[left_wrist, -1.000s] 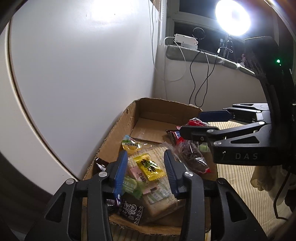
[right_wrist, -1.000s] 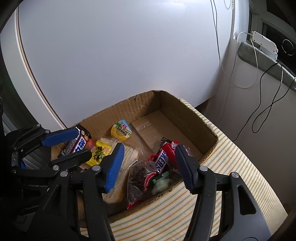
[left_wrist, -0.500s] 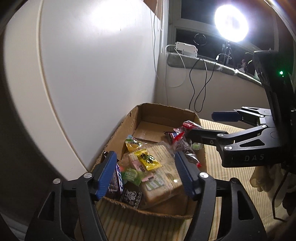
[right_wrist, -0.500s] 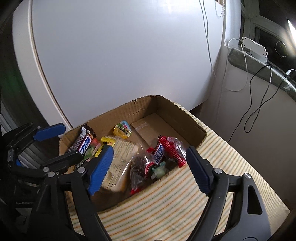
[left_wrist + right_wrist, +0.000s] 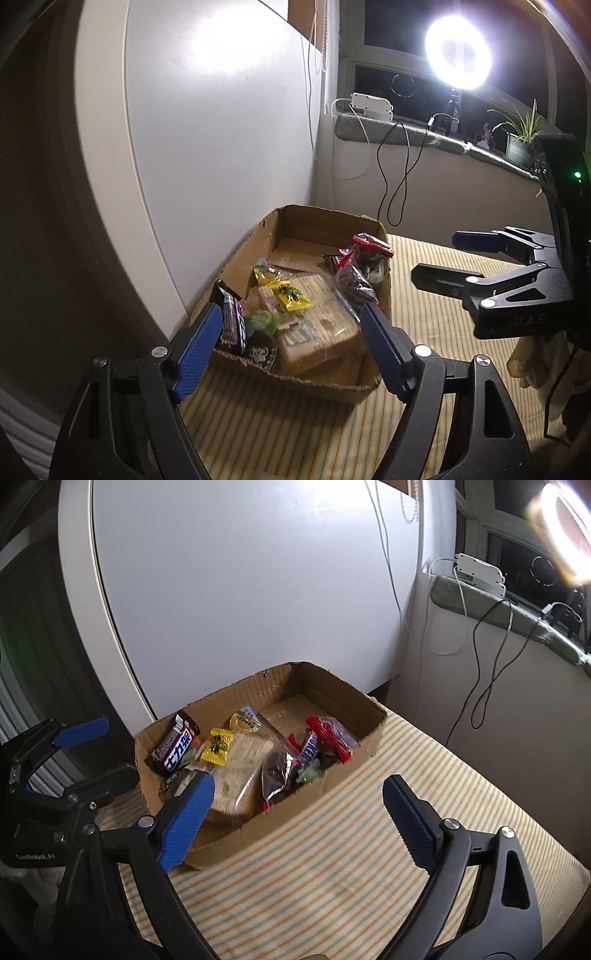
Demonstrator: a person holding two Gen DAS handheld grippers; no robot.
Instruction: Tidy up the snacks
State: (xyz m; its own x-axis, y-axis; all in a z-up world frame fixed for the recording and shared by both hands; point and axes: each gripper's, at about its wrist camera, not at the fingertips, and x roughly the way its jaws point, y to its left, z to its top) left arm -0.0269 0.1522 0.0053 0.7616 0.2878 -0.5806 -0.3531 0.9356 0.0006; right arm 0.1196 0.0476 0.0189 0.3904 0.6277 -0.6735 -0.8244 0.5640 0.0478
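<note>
A shallow cardboard box (image 5: pixel 295 380) (image 5: pixel 332 782) sits on striped cloth and holds several snacks. Among them are a dark chocolate bar (image 5: pixel 232 321) (image 5: pixel 177 746), a yellow packet (image 5: pixel 290 295) (image 5: pixel 218 747), a clear bread pack (image 5: pixel 317 332) (image 5: pixel 243 771), a dark fruit bag (image 5: pixel 352 280) (image 5: pixel 277 775) and red packets (image 5: pixel 369 245) (image 5: pixel 328 731). My left gripper (image 5: pixel 290 312) (image 5: pixel 116 747) hangs before the box's near end, jaws opening, gripping nothing. My right gripper (image 5: pixel 298 784) (image 5: pixel 437 254) hovers beside the box's long side, jaws opening, also without a load.
A white panel (image 5: pixel 221 166) stands right behind the box. The striped cloth (image 5: pixel 351 867) spreads to the right of the box. On the window sill (image 5: pixel 406 136) lie a white power strip and hanging cables, with a ring light (image 5: pixel 458 57) and a potted plant (image 5: pixel 521 140).
Both grippers have drawn back from the box and lifted a little. Their jaws have spread much wider. The snacks stay lying in the box.
</note>
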